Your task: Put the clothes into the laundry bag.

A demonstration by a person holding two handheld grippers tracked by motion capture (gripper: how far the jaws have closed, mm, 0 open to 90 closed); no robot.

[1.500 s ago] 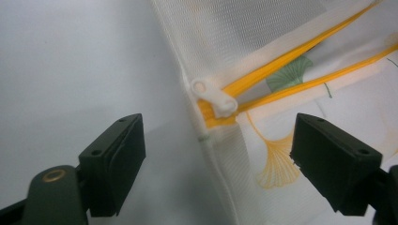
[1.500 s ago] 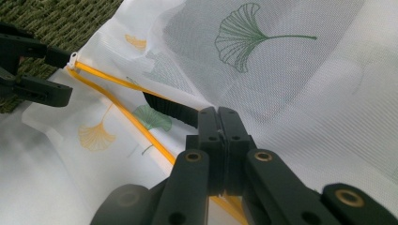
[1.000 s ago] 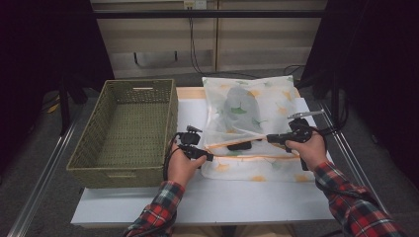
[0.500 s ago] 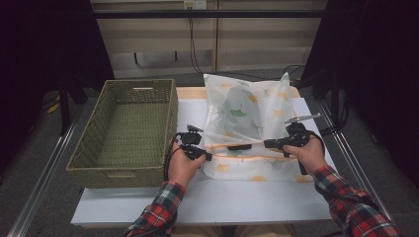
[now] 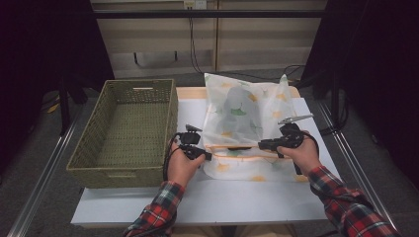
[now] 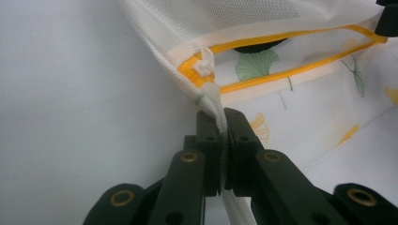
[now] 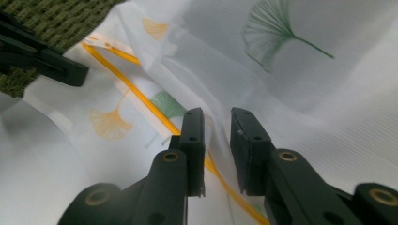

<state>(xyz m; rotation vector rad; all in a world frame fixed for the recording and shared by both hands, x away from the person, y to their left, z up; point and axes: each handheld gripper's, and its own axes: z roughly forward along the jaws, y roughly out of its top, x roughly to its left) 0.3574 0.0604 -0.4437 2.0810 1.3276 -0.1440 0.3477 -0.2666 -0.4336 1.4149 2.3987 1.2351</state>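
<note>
A white mesh bag with orange and green leaf prints and an orange zipper point(image 5: 247, 111) lies on the white table point(image 5: 197, 202), just right of the green woven basket point(image 5: 126, 131). The far part of the bag stands up puffy, and the near part lies flat. The zipper mouth is a little open, and something dark shows inside it.

The person in the red checked sleeves holds a black tool in each hand. The left gripper point(image 5: 205, 156) is at the left end of the zipper. Its jaws are squeezed tight on the corner of the bag, with a strip of white mesh pinched between them point(image 6: 224, 136). The small white zipper pull point(image 6: 205, 63) sits just past the jaw tips.

The right gripper point(image 5: 262, 145) is at the right side of the zipper mouth, pointing toward the other one. Its jaws have just been opening. There is a gap between them now, and a bit of the bag's thin cloth lies in that gap point(image 7: 217, 133), but the pads do not press on it. The orange zipper line runs right under the left jaw.
</note>
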